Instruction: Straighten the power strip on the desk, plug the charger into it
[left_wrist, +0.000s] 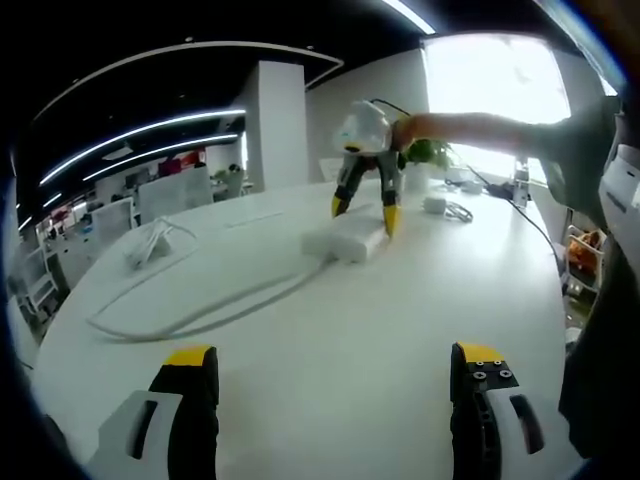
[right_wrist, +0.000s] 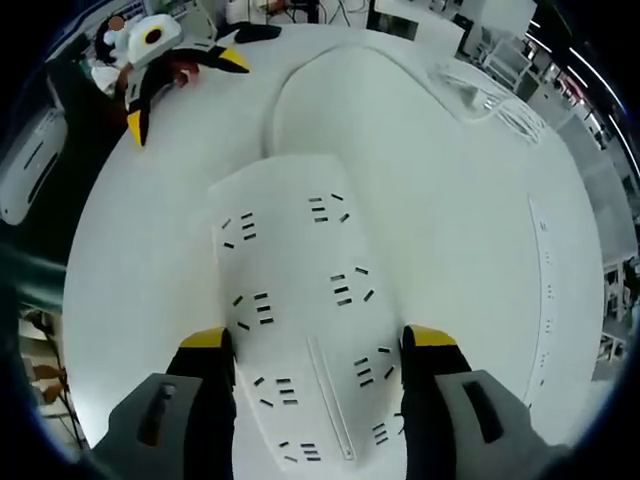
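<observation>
A white power strip (right_wrist: 310, 320) lies flat on the white desk (right_wrist: 450, 250), sockets up. My right gripper (right_wrist: 318, 340) straddles its near end, both yellow-tipped jaws pressed against its long sides. From the left gripper view that gripper (left_wrist: 365, 210) stands over the strip (left_wrist: 345, 242), whose white cord (left_wrist: 200, 312) curves off to the left. The white charger (left_wrist: 150, 248) with its coiled lead lies farther left; it also appears as the charger (right_wrist: 480, 95) at upper right. My left gripper (left_wrist: 335, 358) hovers open above bare desk, nothing between its jaws, and shows as the left gripper (right_wrist: 170, 60) at top left.
A person's arm (left_wrist: 490, 130) reaches in from the right. A small white adapter (left_wrist: 440, 206) with a lead and a green plant (left_wrist: 430, 152) sit at the desk's far side. Office desks and chairs (left_wrist: 110, 215) lie beyond the desk's curved edge.
</observation>
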